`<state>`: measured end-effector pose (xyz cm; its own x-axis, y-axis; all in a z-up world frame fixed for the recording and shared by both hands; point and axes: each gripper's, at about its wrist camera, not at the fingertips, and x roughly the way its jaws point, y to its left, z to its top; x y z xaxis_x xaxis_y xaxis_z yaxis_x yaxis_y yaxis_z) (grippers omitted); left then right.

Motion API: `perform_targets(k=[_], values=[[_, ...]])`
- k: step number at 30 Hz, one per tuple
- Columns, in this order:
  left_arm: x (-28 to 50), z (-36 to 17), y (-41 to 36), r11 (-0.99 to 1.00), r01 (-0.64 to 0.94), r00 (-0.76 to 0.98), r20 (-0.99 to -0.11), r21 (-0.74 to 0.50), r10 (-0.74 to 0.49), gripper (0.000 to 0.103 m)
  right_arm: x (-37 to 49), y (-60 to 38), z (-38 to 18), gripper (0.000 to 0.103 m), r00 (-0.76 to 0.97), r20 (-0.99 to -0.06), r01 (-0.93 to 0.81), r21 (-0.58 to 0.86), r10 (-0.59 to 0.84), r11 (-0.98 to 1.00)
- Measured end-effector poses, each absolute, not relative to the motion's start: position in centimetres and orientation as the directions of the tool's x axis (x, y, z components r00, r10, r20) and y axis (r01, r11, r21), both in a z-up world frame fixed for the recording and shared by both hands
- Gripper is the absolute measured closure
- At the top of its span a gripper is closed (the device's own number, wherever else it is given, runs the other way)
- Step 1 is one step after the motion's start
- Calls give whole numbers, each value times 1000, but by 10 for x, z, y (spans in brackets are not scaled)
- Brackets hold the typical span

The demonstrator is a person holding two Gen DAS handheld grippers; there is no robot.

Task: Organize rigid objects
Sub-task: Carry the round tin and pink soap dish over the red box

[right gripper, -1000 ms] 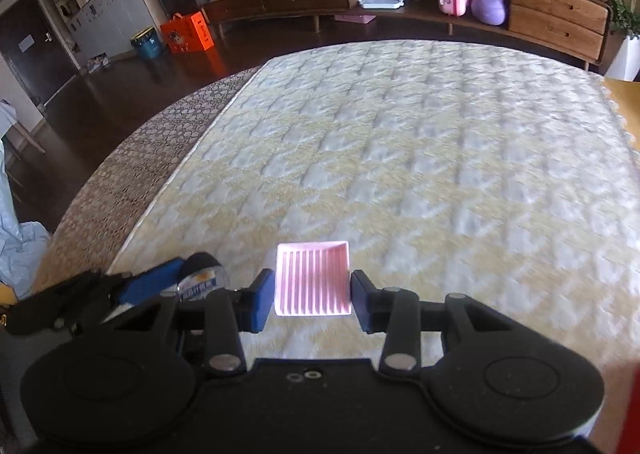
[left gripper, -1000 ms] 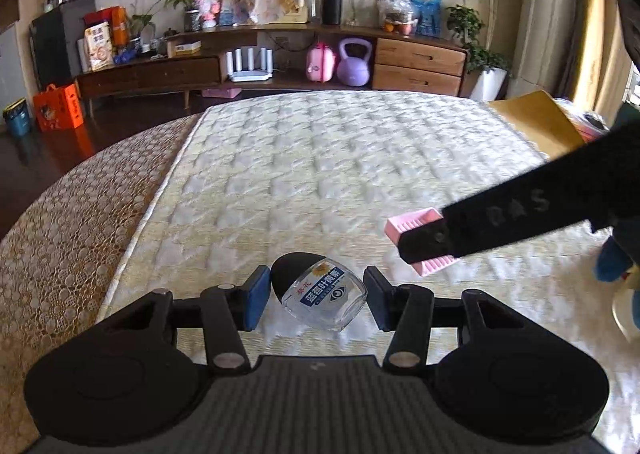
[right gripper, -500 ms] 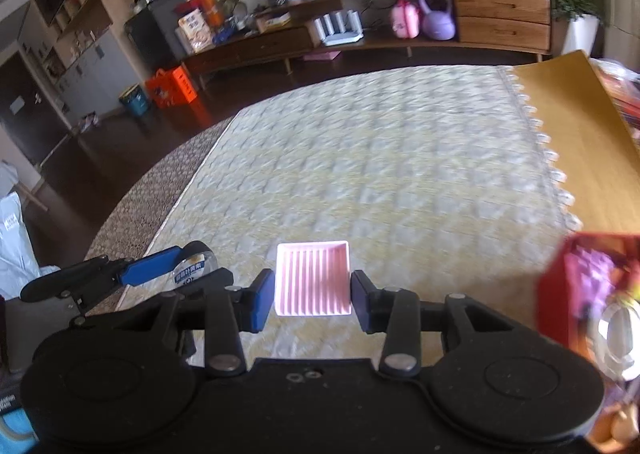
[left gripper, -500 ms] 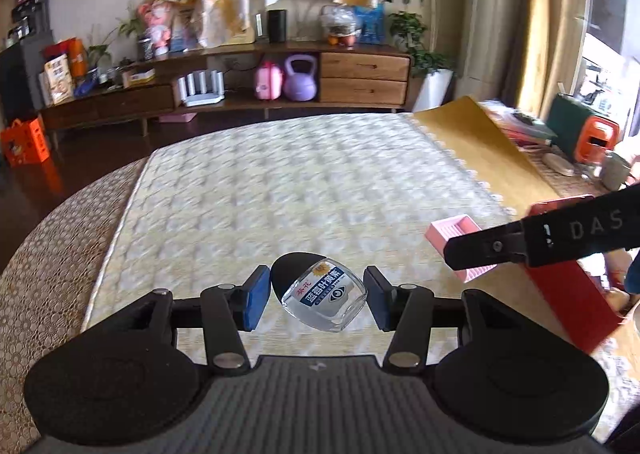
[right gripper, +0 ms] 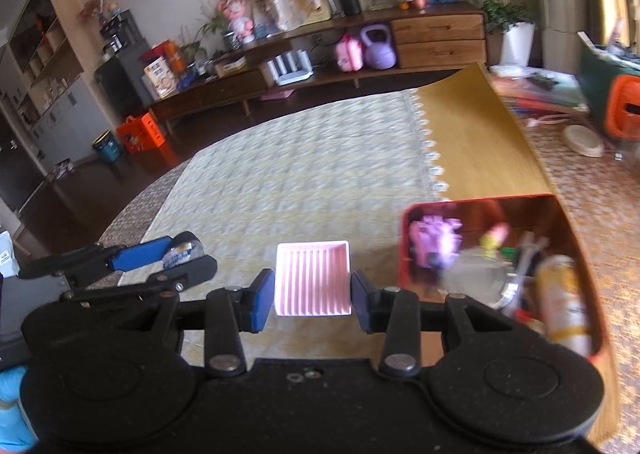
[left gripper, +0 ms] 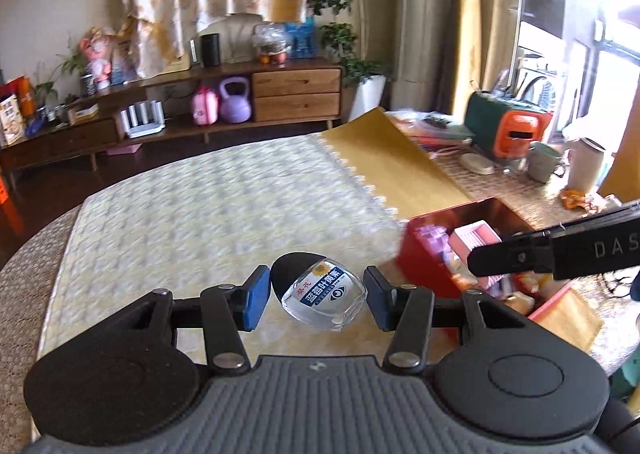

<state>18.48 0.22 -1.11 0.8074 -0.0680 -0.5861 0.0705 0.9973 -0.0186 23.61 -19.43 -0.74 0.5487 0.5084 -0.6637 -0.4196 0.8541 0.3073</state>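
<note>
My left gripper point(left gripper: 314, 296) is shut on a small clear bottle point(left gripper: 324, 300) with a black cap and a blue-and-white label, held above the quilted table cover. My right gripper point(right gripper: 313, 296) is shut on a pink ribbed tray point(right gripper: 313, 279). In the left wrist view the pink tray point(left gripper: 474, 238) hangs over the red box point(left gripper: 432, 254). In the right wrist view the red box point(right gripper: 520, 202) sits just to the right, full of small items, and the left gripper point(right gripper: 176, 254) with the bottle point(right gripper: 180, 252) is at the left.
The quilted cream cover point(left gripper: 224, 214) spreads over the table with a yellow cloth point(left gripper: 392, 158) to its right. A green-and-orange box point(left gripper: 508, 126), a mug point(left gripper: 544, 162) and a white cup point(left gripper: 586, 170) stand at the far right. A wooden sideboard point(left gripper: 296, 94) lines the back wall.
Both grippers have swung to the right with their loads. The red box has come into view, and the pink tray now hangs over it.
</note>
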Motion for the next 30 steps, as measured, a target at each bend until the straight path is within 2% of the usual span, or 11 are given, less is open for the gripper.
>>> perform_targets(k=[11,30], values=[[199,-8,-66,985,165,777,-610,-45,-158,52,226,-267,-10,63,594,-670,-350,283,445,893],[272,-32,-153,967,254,722,-660,-26,-207,52,240,-336,-40,63,586,-724,-301,223,364,927]])
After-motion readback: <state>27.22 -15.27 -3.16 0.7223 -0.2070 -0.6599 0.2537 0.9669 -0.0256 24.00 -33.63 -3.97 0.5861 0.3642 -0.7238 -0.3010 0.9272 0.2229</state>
